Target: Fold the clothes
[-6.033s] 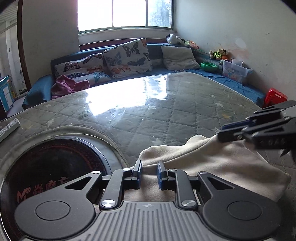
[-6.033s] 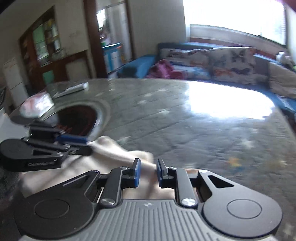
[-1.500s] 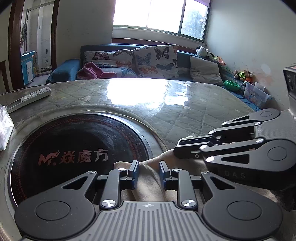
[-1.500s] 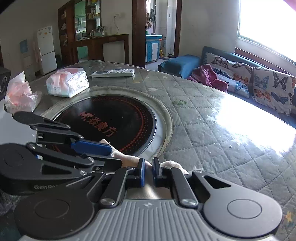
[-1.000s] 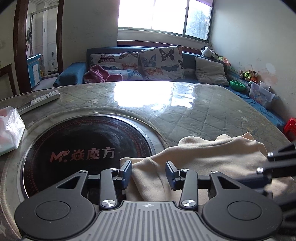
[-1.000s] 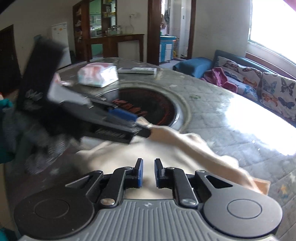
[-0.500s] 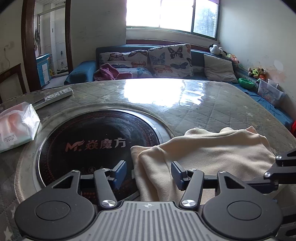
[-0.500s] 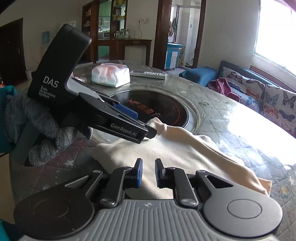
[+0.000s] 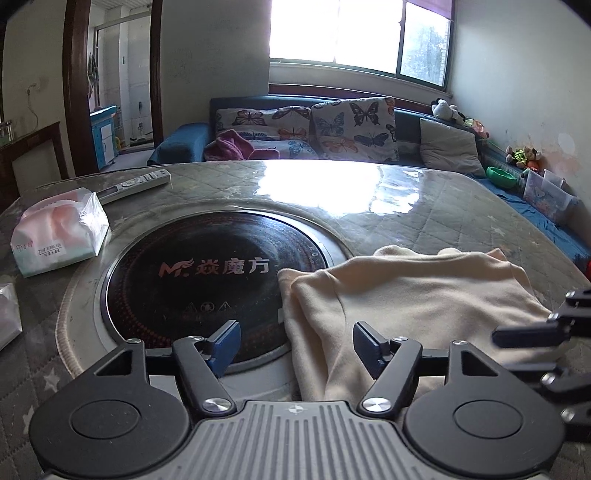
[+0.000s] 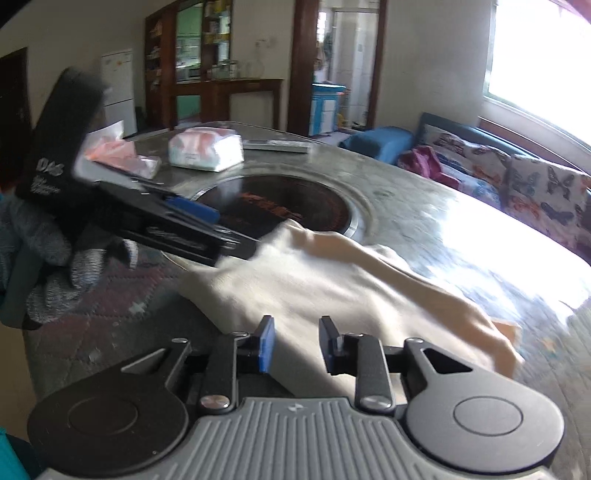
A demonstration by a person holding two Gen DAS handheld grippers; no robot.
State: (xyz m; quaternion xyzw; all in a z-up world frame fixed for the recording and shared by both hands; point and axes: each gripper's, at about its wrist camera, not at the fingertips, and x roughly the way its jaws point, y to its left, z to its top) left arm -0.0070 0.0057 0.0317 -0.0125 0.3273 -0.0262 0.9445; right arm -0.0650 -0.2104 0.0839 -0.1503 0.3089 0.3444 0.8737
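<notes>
Cream garment (image 9: 406, 295) lies doubled on bench (image 9: 424, 206); left tongs (image 9: 293, 341) & right tongs (image 10: 293, 343) apart, empty. Regrip at corners, edges aligned.

You had daylight entering through the window (image 9: 354, 35), which was overexposed. It produced strong white glare on the glossy table (image 9: 443, 206). The left wrist view was sharp; the right wrist view showed motion blur, worst on the left gripper (image 10: 236, 243). Both frames curved and darkened at the corners.
</notes>
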